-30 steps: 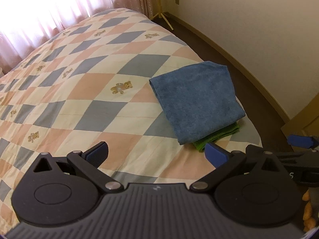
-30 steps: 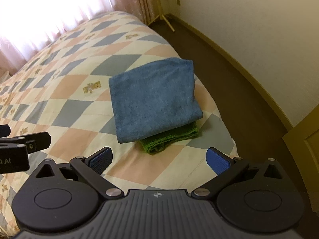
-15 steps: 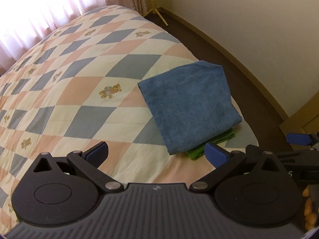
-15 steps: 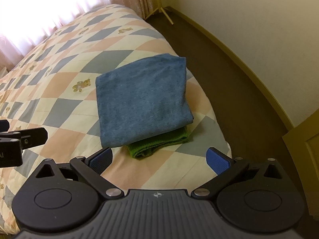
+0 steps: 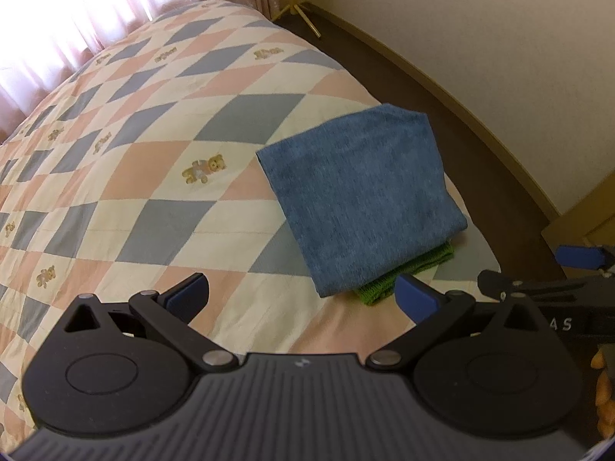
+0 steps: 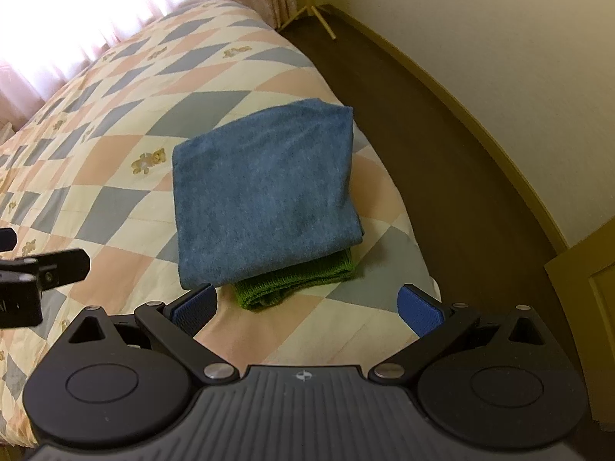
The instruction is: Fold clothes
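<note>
While both grippers hover over the bed [image 5: 161,161], we see a folded blue towel [image 5: 361,199] lying flat near the bed's right edge, stacked squarely on a folded green cloth [image 5: 407,272]. The towel is a soft, napped rectangle with a rounded fold along its near right side; the green cloth beneath is a coarser knit, and only its near edge peeks out in a thick rolled lip.

Our left gripper [image 5: 301,294] holds its jaws wide and empty, blue ribbed pads set on black linkage arms, with the stack just ahead and to the right. Our right gripper [image 6: 307,303] is likewise wide and empty, its left pad just short of the towel's near corner from its own view; whether it touches the fabric, we cannot tell. Each gripper shows at the edge of the other's view.

Under the stack, the quilt [image 6: 115,161] is a smooth cotton patchwork of pink, grey-blue and cream diamonds, some printed with small teddy bears [image 5: 203,167]. Pale pink curtains [image 5: 77,19] glow at the far end. Beside the bed runs a dark floor [image 6: 442,146], bounded by a cream textured wall [image 6: 499,19] with a yellowish skirting board, and thin yellow stand legs [image 6: 321,17] splay in the corner.
</note>
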`<state>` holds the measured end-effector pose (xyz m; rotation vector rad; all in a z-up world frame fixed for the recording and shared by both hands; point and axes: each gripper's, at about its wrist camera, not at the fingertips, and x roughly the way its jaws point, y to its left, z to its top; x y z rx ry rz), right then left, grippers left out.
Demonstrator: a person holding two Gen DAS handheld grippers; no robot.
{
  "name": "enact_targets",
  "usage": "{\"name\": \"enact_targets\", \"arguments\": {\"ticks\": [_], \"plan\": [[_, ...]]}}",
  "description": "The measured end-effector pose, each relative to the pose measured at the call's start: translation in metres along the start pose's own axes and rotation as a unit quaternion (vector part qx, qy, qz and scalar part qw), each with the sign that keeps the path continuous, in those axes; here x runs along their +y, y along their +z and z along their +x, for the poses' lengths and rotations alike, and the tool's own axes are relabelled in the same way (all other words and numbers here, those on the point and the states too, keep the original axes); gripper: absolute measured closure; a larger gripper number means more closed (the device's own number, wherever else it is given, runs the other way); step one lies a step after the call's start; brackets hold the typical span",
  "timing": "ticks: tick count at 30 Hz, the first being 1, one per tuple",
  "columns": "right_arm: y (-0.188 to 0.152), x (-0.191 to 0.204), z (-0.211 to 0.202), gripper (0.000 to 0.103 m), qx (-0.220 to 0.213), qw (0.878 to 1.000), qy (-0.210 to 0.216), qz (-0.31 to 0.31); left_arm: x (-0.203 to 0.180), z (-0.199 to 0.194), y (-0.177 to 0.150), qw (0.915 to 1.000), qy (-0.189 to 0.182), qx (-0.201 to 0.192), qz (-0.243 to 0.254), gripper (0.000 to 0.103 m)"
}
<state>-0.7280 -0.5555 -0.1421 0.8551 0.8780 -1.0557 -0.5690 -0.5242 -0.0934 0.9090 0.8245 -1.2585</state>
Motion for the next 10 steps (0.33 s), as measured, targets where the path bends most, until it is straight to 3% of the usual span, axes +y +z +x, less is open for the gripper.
{"name": "enact_targets", "arguments": {"ticks": [10], "plan": [[0.0012, -0.0042, 0.0055, 0.0, 0.009, 1.0, -0.003, 0.003, 0.0014, -0.0015, -0.0069, 0.9999, -0.014, -0.004, -0.002, 0.001]]}}
